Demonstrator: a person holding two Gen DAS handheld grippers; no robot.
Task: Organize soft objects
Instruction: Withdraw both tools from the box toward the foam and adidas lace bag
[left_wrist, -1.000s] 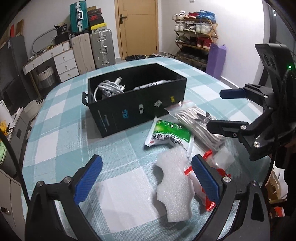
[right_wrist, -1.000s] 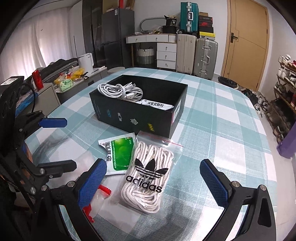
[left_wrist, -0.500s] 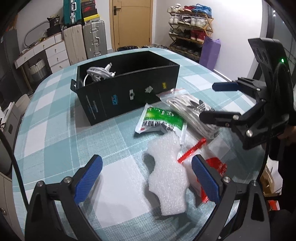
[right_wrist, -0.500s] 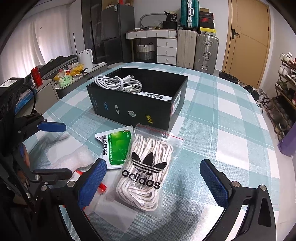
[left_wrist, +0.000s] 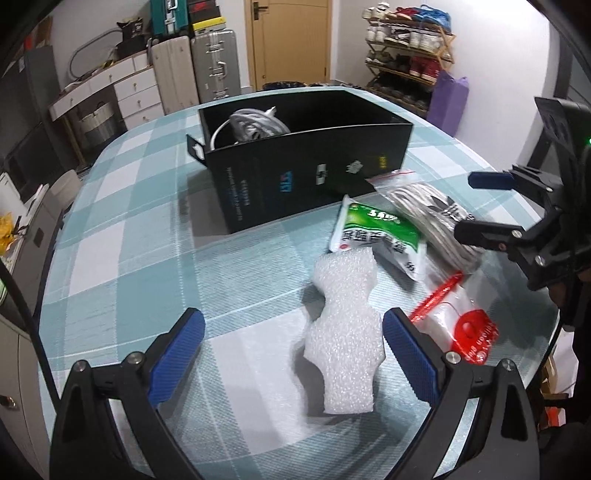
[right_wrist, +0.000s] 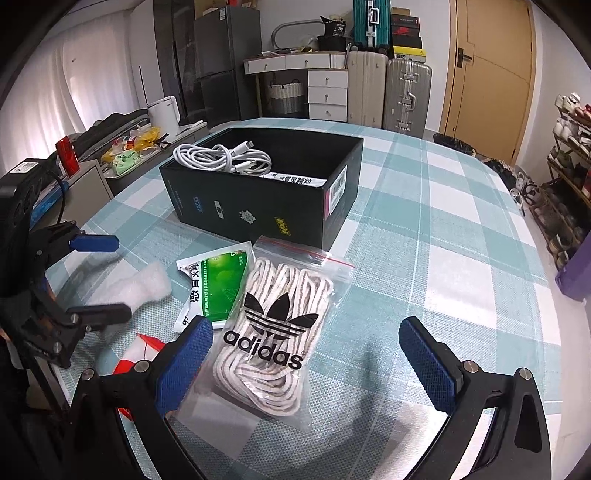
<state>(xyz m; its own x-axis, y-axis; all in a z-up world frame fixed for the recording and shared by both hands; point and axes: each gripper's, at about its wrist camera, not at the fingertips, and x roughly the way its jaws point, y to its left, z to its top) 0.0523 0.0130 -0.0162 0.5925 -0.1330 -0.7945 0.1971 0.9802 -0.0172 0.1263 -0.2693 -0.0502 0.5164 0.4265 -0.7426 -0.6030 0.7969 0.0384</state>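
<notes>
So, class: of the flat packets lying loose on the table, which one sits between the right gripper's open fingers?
The clear zip bag of laces printed "adidas". The green sachet lies left of it, and the red-printed bag lies outside the right gripper.

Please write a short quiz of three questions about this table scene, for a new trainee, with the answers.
1. True or false: the left gripper is shut on the white foam piece.
2. Which item lies partly under the adidas lace bag? A) white cable B) green sachet C) red-label bag
3. Fill in: the white cable lies inside the black ____.

Key
1. False; both the left gripper and the right gripper are open and hold nothing.
2. B, the green sachet.
3. box
</notes>
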